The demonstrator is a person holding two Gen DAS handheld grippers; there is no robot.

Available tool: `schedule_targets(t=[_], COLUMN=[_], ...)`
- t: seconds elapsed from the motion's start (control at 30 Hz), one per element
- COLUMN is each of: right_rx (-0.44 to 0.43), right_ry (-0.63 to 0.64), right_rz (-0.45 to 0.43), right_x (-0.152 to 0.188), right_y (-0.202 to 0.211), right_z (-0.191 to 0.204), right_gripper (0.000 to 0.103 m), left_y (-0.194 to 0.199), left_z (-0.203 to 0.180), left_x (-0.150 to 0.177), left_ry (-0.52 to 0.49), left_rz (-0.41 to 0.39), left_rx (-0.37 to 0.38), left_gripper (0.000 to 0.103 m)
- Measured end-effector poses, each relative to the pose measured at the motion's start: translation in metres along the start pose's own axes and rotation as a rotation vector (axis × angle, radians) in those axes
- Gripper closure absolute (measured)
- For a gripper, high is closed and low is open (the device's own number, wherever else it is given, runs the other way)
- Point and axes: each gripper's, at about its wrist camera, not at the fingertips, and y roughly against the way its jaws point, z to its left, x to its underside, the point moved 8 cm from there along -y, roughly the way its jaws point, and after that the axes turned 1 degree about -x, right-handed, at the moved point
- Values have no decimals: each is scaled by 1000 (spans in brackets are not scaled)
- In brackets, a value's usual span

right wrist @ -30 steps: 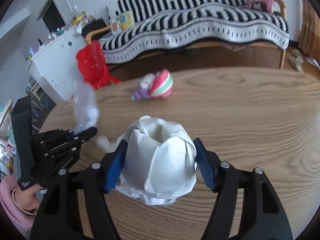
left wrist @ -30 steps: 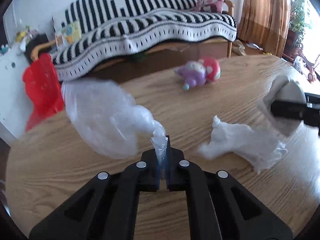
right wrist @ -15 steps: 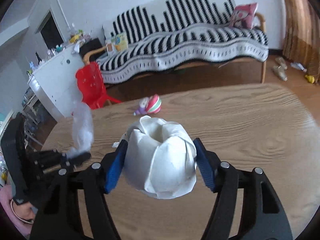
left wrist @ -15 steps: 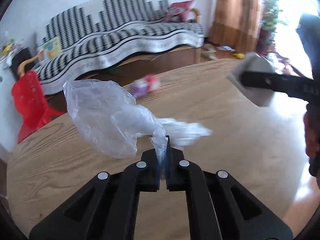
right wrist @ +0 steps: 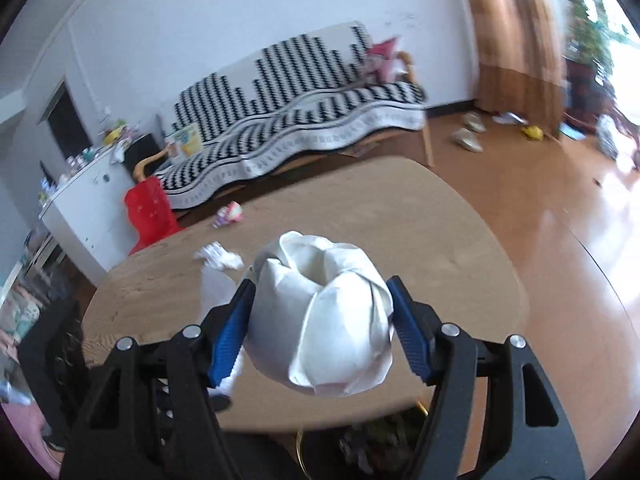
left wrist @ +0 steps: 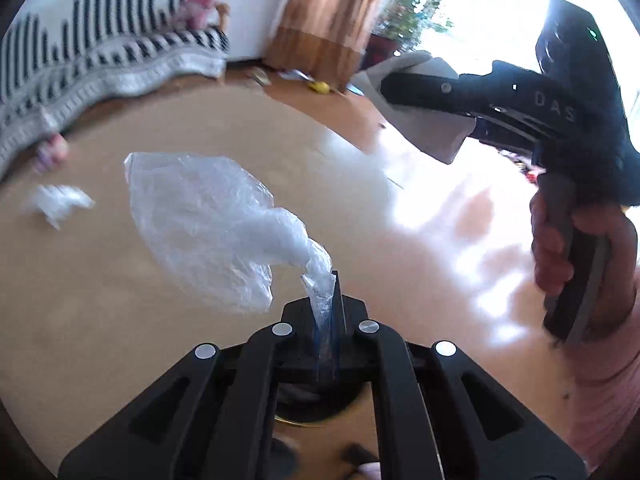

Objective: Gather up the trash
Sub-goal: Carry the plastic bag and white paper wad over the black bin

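My left gripper (left wrist: 326, 280) is shut on the twisted end of a clear plastic bag (left wrist: 204, 228), held above the wooden table (left wrist: 80, 280). My right gripper (right wrist: 320, 300) is shut on a crumpled white paper ball (right wrist: 320, 316), lifted above the table (right wrist: 400, 220); the ball also shows in the left wrist view (left wrist: 424, 120) at upper right. A white crumpled wrapper lies on the table, in the left wrist view (left wrist: 56, 200) and in the right wrist view (right wrist: 218, 258). A round dark opening with a yellow rim (right wrist: 360, 440) shows below the right gripper.
A small pink and purple toy (right wrist: 229, 213) lies at the table's far edge. Behind stand a striped sofa (right wrist: 300, 120), a red chair (right wrist: 148, 212) and a white cabinet (right wrist: 88, 200). Shoes lie on the shiny floor (right wrist: 560, 200).
Both grippers have lifted and pulled back from the table with their loads. The left view has swung right toward the window; the wrapper and toy now lie farther away.
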Motion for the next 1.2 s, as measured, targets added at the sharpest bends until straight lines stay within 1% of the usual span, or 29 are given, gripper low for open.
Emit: schedule_targets(t=[0.07,0.1,0.13,0.17,0.2,0.27,0.3,0.33,0.4,0.5,0.77,0.9,1.07,1.1,1.13,1.17,1.2], right_rx=[17,26,32,43,60,80,83,85,73,64,59,59,62,50,40,40,46], right_ry=[-67,-110,-153,-184,-204,-232,-243,-261,-308,-343,-331,-334,-350,-353,-353,-353,-352], right_rz=[21,33,49,71,110,208,237,272,303,316,354,357,348,339,333,325,321], right_x=[35,56,76,96,119,161,174,189,204,210,209,206,203,202,200,198,197], right_y=[10,13,14,12,6,-13,-20,-29,-43,-54,-74,-82,-81,-80,-81,-80,-79], right_z=[-24,-37,-49,-58,-67,-82,-84,-88,-93,-98,-92,-91,-95,-94,-93,-93,-94], right_gripper=[37,37,37,37,37,37,37,37,37,37,37,37,37,36,30,27,17], left_y=[-26,-34,-50,-63,-73,-101,-111,-123,-130,-136,-133,-134,-132,-131,-133,-134,-136], left_z=[-32,-39,-49,-53,-54,-47,-42,-34,-20,-9,-12,-16,-8,-7,-7,-6,-5], left_x=[31,42,61,76,87,119,128,133,128,133,130,131,133,133,134,136,139], left_ry=[5,1,-19,-47,-65,-91,-77,-11,32,73,80,75,89,90,94,100,115], left_rz=[47,63,90,106,116,161,211,270,271,297,283,277,273,273,276,288,309], left_rx=[55,61,60,42,28,-6,-24,10,-22,-29,-11,-5,0,-4,-20,-32,-34], left_gripper=[100,100,100,100,100,100,100,100,100,100,100,100,100,100,99,92,62])
